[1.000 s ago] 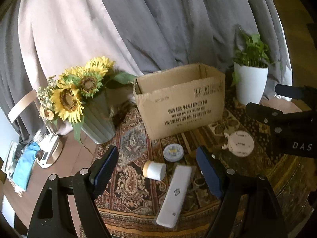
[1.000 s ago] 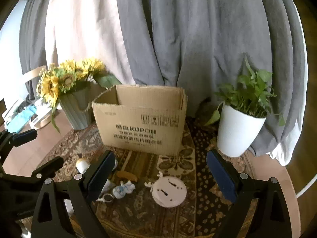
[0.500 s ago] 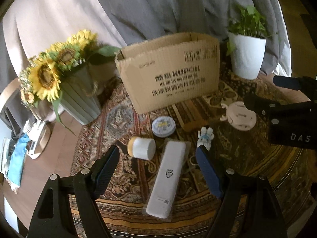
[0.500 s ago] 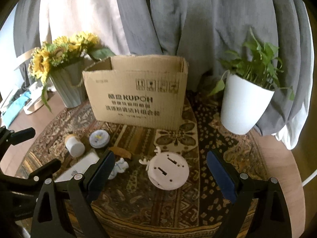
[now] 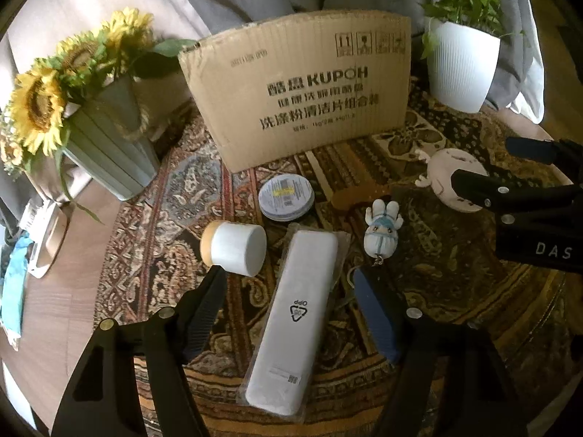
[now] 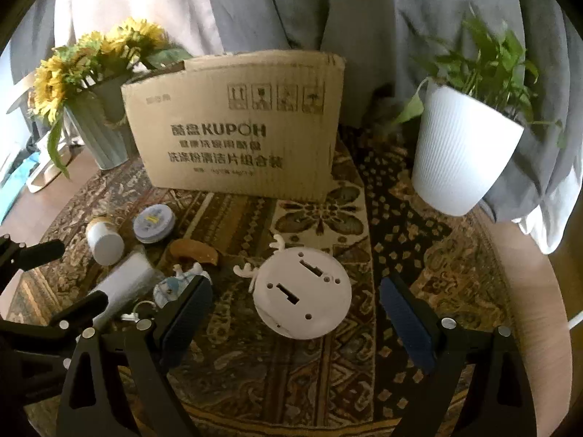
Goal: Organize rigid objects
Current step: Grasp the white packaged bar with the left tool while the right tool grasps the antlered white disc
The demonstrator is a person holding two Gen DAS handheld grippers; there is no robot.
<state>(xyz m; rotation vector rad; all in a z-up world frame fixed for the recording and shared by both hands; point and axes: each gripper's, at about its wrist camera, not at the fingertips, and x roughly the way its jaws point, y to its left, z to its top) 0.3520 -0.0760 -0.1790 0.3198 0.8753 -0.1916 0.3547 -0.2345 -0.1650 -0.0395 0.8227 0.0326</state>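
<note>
Grey and pale curtains hang behind your round desk (image 6: pixel 528 291), which is covered by a dark patterned rug; the brown corrugated cardboard box with black print (image 5: pixel 302 98) standing at the back is your landmark. Left of the box sits a ribbed green vase of yellow sunflowers (image 5: pixel 91 109).

In front of the box, toward its left side, lie a white cylindrical jar with a tan lid (image 5: pixel 235 248), on its side, and a flat round tin with a printed label (image 5: pixel 286 197). Your left claw (image 5: pixel 288 313) is wide open with nothing held, and the long white rectangular case in clear wrap (image 5: pixel 293 322) lies between its fingers. The case's long axis runs roughly along the claw's pointing direction, tilted a little toward the box's right side, so closing would likely squeeze it across its narrow width. This left claw is plainly the nearer one to it.

Just right of the case lies a small white and blue figurine with a key ring (image 5: pixel 382 235). Further right, in front of the box's right corner, a round white plastic disc with antler-shaped tabs (image 6: pixel 302 293) lies flat ahead of your right claw (image 6: pixel 295 309), which is also fully spread and empty. Right of the box stands a white ribbed pot with a green plant (image 6: pixel 462 153).
</note>
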